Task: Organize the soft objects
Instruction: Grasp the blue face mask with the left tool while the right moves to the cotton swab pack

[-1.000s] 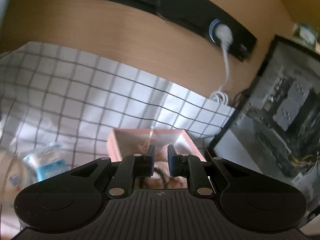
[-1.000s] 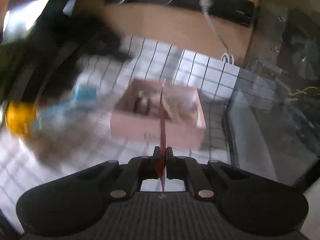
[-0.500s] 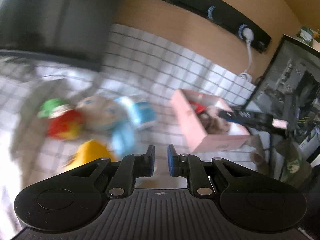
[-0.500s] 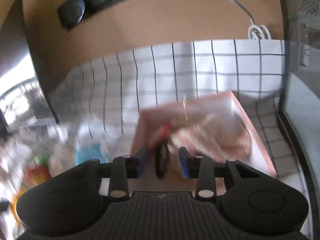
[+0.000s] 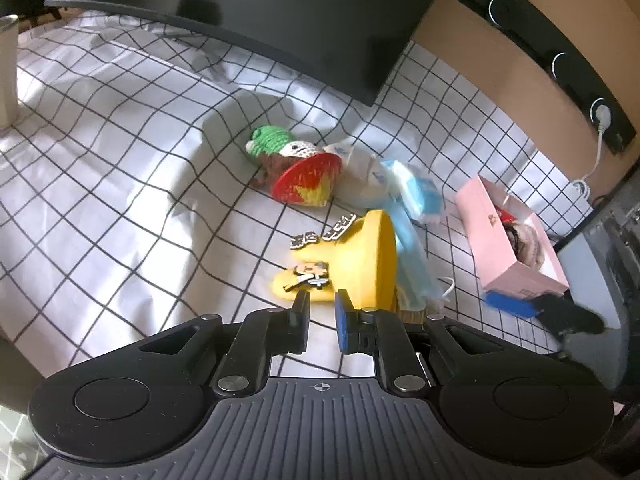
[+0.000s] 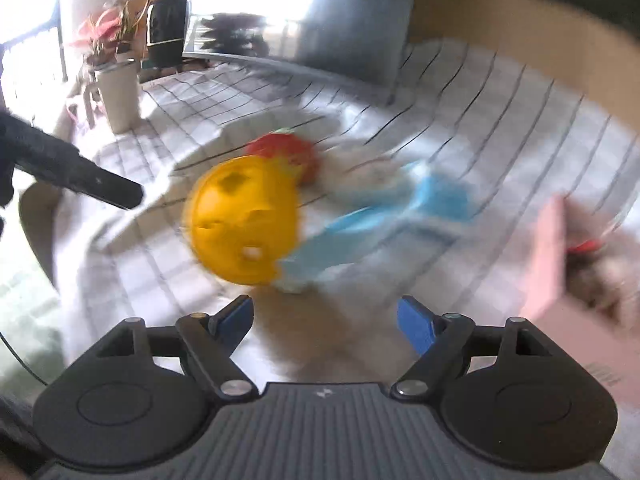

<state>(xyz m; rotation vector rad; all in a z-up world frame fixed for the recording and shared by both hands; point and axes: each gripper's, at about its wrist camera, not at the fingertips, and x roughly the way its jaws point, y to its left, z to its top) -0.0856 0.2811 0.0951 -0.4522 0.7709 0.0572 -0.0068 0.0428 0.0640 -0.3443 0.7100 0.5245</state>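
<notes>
My left gripper point(image 5: 321, 309) is nearly pinched together, nothing btwn the jaws, just short of the yellow rubbery clog-style shoe point(image 5: 352, 258) lying on the checked white cloth point(image 5: 120, 184), near the pink cardboard box point(image 5: 508, 240). My right gripper point(image 6: 325, 320) has just been spreading its jaws; they're wide and empty. Shoe looks light, squashy, prob slick, so I'd grab its thin rim edge.

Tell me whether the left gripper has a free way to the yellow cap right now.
Probably yes. The left gripper points at the yellow cap, which lies just beyond its fingertips on the checked cloth, nothing between them. Its jaws stand nearly shut and would need to open first.
</notes>
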